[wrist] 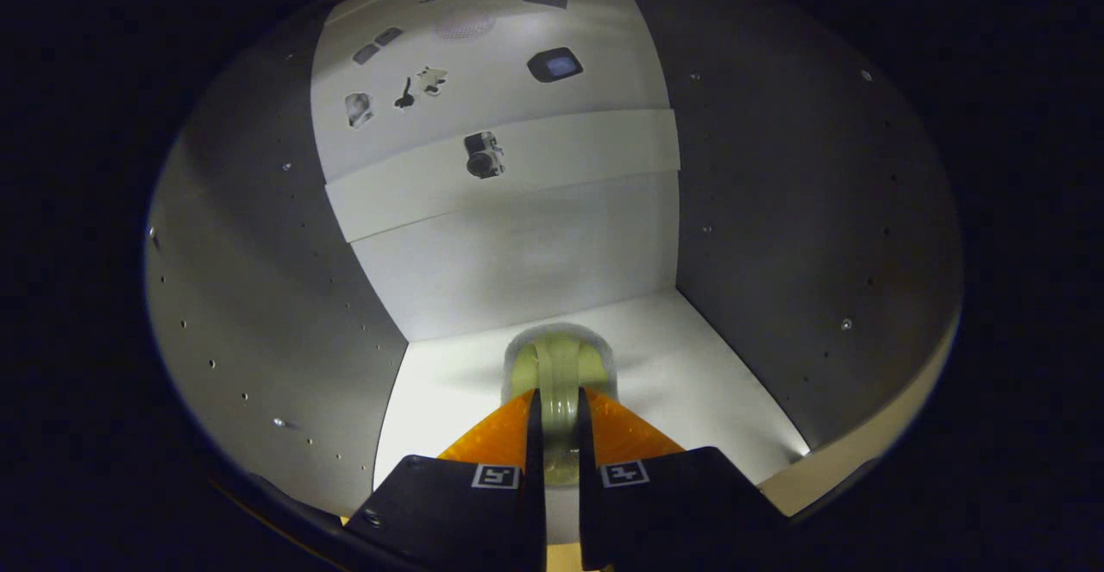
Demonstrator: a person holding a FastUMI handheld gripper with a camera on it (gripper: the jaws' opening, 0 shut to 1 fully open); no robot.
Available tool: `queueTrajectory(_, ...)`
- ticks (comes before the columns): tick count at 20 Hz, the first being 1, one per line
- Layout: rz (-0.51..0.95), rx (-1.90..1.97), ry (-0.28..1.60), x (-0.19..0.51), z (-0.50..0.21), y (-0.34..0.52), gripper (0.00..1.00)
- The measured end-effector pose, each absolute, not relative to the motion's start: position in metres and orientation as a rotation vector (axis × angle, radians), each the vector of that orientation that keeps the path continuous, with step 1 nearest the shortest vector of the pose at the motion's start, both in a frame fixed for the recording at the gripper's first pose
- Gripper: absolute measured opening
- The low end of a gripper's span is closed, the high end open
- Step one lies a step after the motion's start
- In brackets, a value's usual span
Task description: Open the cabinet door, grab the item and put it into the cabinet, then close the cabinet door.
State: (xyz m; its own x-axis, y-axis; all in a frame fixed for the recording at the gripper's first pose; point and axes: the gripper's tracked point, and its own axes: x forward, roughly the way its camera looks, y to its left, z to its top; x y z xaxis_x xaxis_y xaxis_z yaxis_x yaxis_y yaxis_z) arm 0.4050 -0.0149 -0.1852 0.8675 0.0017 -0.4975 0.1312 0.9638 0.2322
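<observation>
Cup (559,374), pale green and translucent, sits inside the cabinet (776,210); the tool (559,421) pinches its handle, hiding its near side.

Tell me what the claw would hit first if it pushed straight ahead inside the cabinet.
The claw, shut on the pale green cup, points at the cabinet's white back wall. Probably the cup would touch that wall first; the depth is hard to judge.

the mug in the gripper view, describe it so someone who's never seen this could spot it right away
Look inside the white cabinet, down at its floor panel where the back wall meets it. The mug stands there, its handle clamped between the gripper fingers. It is pale, translucent and yellow-green, the only object on that bare white floor.
</observation>
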Motion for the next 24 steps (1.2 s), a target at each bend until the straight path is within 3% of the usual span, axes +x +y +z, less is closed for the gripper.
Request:
queueTrajectory(4, -0.089, 0.309, 0.505, 0.414, -0.184, -0.018, 0.28)
queueTrajectory(8, -0.096, 0.322, 0.485, 0.411, -0.176, -0.021, 0.62)
queueTrajectory(12, -0.083, 0.249, 0.442, 0.395, -0.161, -0.023, 0.89)
queueTrajectory(18, -0.044, 0.122, 0.285, 0.335, -0.108, -0.019, 0.95)
queueTrajectory(24, -0.063, 0.087, 0.018, 0.226, -0.018, -0.028, 0.97)
